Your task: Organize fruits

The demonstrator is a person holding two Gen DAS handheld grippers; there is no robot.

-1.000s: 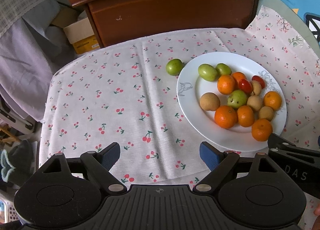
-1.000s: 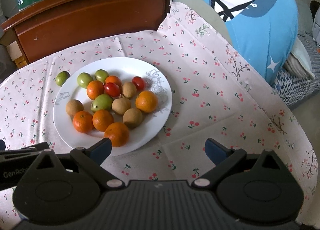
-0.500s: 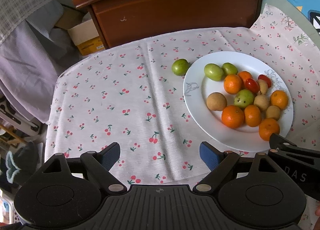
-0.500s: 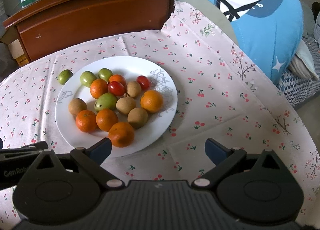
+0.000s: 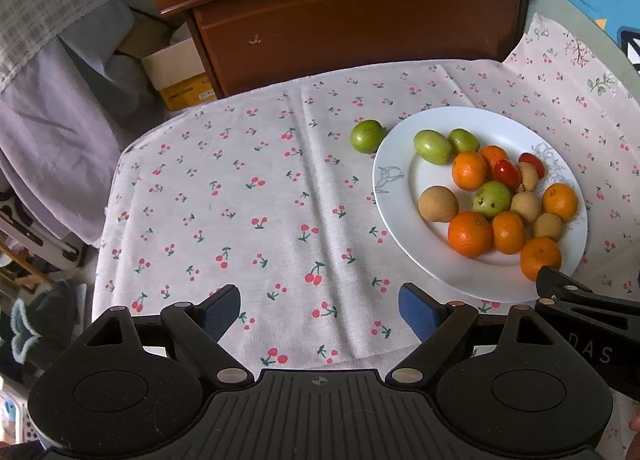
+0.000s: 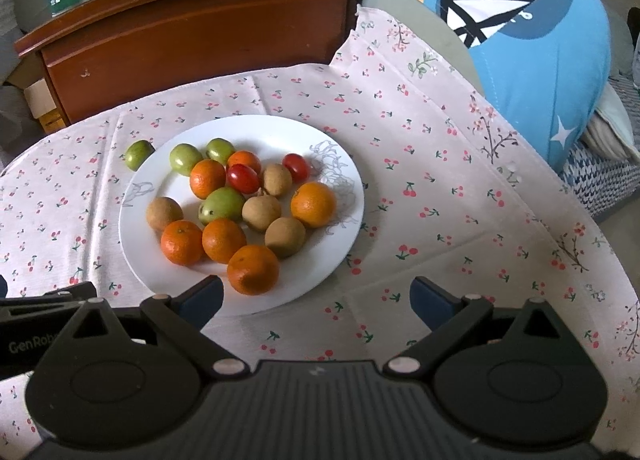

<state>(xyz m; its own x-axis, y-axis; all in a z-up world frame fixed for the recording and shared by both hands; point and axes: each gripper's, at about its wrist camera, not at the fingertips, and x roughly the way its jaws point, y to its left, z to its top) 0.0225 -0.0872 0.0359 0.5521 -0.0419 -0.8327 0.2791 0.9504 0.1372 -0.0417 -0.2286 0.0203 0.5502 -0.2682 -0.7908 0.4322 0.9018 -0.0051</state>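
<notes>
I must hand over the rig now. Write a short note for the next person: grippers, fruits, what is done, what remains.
Left gripper: open, empty, above the cherry-print cloth.
Right gripper: open, empty, at the near rim of the white plate.
Fruits: oranges, green fruits, brown fruits and cherry tomatoes lie mixed on the plate; one green fruit lies on the cloth beside the plate's far-left rim.
Done: no sorting visible.
Left: grouping everything.

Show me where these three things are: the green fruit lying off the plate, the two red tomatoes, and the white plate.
green fruit off the plate (image 5: 367,135), left wrist view, middle of its skin.
red tomatoes (image 6: 243,178), right wrist view, top of the nearer one.
white plate (image 6: 276,132), right wrist view, bare far part.
</notes>
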